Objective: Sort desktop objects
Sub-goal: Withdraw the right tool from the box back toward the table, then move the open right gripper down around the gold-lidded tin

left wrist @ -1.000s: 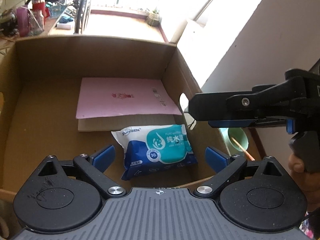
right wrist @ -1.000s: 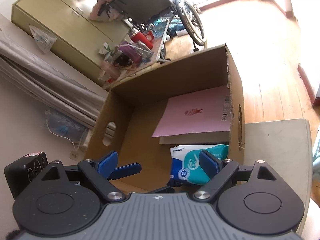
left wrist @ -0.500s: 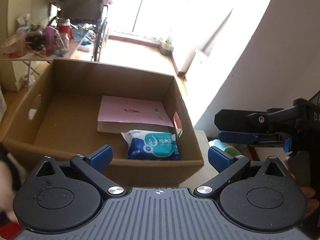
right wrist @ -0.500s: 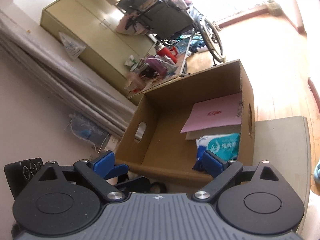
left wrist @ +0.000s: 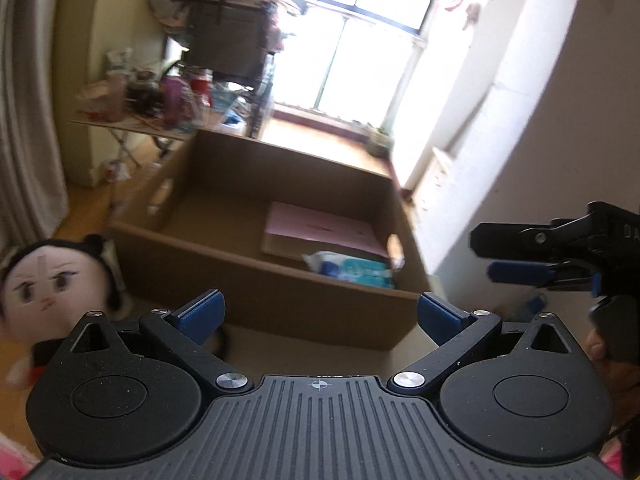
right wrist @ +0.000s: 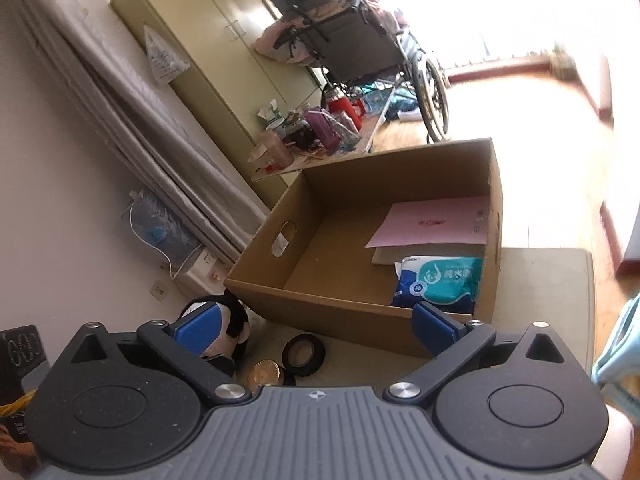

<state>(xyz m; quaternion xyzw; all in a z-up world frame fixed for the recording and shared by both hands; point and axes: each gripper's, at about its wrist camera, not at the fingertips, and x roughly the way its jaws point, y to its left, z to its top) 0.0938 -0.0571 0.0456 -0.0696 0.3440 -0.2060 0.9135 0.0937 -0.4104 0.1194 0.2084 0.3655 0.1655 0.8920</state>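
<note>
On the table (right wrist: 552,280), pulled back from over the box (left wrist: 280,296), left gripper (left wrist: 318,314) wide, empty; right gripper (right wrist: 316,326) opening, empty; doll (left wrist: 52,280) newly seen.

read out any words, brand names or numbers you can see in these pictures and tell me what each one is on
"30": in a small round badge on the blue and teal wet wipes pack lying in the brown cardboard box.
White Chinese characters and a small brand line on that pack: too small to read for certain.
Red mark and small print on the pink paper sheet: blurred.
Digits on the black device at the left edge: unclear.
Nothing else is readable.
</note>
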